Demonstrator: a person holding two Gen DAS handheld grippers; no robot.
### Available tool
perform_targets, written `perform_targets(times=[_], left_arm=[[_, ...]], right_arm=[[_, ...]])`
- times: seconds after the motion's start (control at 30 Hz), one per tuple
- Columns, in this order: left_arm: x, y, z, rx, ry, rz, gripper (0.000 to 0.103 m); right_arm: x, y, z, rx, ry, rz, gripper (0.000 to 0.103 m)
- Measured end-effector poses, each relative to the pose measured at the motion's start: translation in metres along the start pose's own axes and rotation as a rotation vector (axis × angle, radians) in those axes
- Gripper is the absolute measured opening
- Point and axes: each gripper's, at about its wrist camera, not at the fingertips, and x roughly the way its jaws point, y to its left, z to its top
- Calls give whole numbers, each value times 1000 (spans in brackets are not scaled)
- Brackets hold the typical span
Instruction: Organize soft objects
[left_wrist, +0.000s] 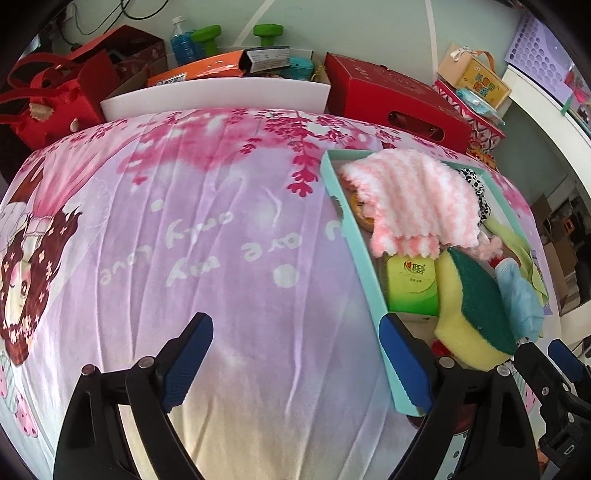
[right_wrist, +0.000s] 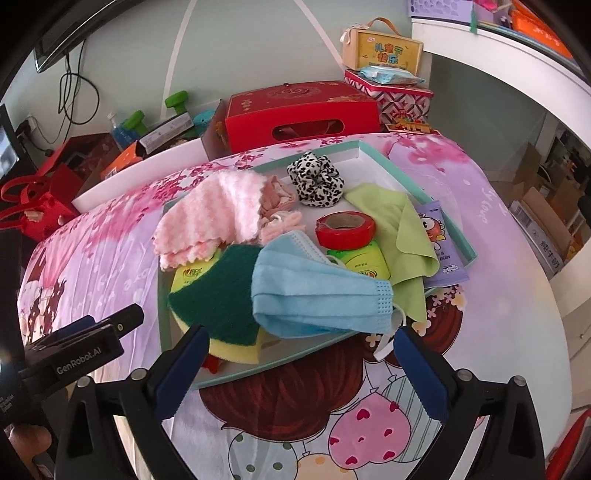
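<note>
Both the left tongs (left_wrist: 297, 363) and right tongs (right_wrist: 297, 373) gape empty, so the right should pinch the mask (right_wrist: 314, 291) at twelve o'clock by its edge.

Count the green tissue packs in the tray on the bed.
2. One tissue pack lies beside the red tape roll; the other tissue pack pokes out under the sponge. More may be hidden.

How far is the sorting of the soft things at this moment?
Nothing looks sorted yet: the blue mask, sponge, pink cloth and leopard scrunchie lie mixed in the teal tray. Both the left gripper and right gripper are open and empty. All sorting remains.
</note>
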Motion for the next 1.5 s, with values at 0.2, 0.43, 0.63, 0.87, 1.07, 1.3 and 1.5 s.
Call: perform_targets(times=[0.2,0.43,0.63,0.87,1.07,1.3,1.5], left_arm=[[-12,8,-5,-15,-28,-3,92],[-21,18,-13,-39,-32,-2,92],[-27,27,-22,-45,-34,1,92],[-32,38,-36,-49,-25,12,92],[-37,43,-46,-39,-28,45,92],[-44,38,-56,-5,-47,103,92],[-49,38,-62,-8,-64,149,92]], right_arm=[[-4,7,-5,-25,3,-4,102],[-8,20,-12,-64,3,-6,102],[-8,24,-17,-79,13,-16,102],[-11,31,-25,-93,21,-24,102],[-12,34,-34,-108,32,-28,102],[-13,35,-45,-116,49,-39,102],[-13,35,-46,-115,48,-43,102]])
